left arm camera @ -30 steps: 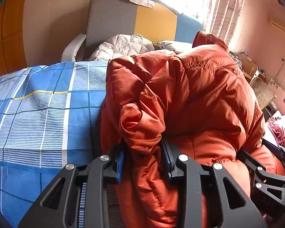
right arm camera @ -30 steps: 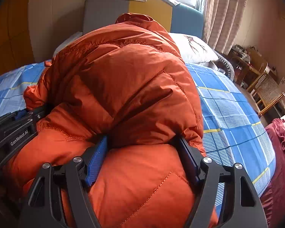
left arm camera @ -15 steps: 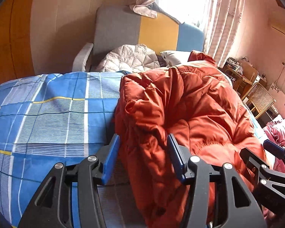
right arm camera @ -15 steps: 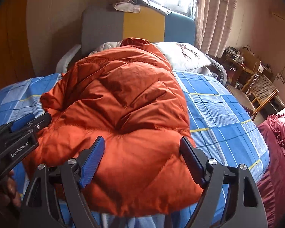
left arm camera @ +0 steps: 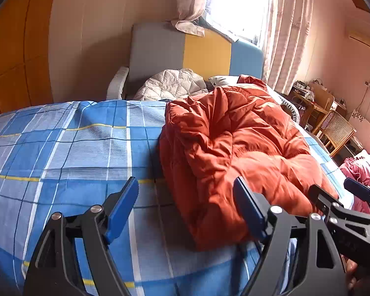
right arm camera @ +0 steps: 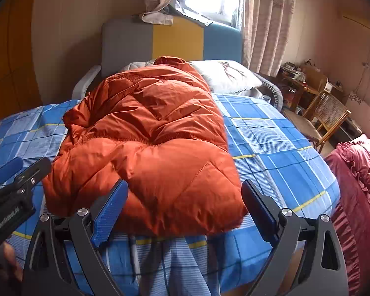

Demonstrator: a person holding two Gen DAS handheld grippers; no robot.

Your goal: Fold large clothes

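Observation:
An orange puffy down jacket [left arm camera: 236, 148] lies folded in a bundle on the blue checked bed sheet [left arm camera: 61, 148]; it also shows in the right wrist view [right arm camera: 155, 148]. My left gripper [left arm camera: 185, 207] is open and empty, held back from the jacket's near left edge. My right gripper [right arm camera: 185, 207] is open and empty, just in front of the jacket's near edge. Each gripper shows at the edge of the other's view.
A grey, yellow and blue headboard [right arm camera: 170, 42] stands behind the bed. A white quilted garment [left arm camera: 172, 86] and a pillow [right arm camera: 229, 76] lie at the head. A wicker chair [right arm camera: 325, 116] and desk stand right. A crimson ruffled cloth [right arm camera: 357, 185] lies at the bed's right.
Both grippers have opened, let go of the jacket and drawn back toward the bed's near edge. The jacket has settled flat on the sheet.

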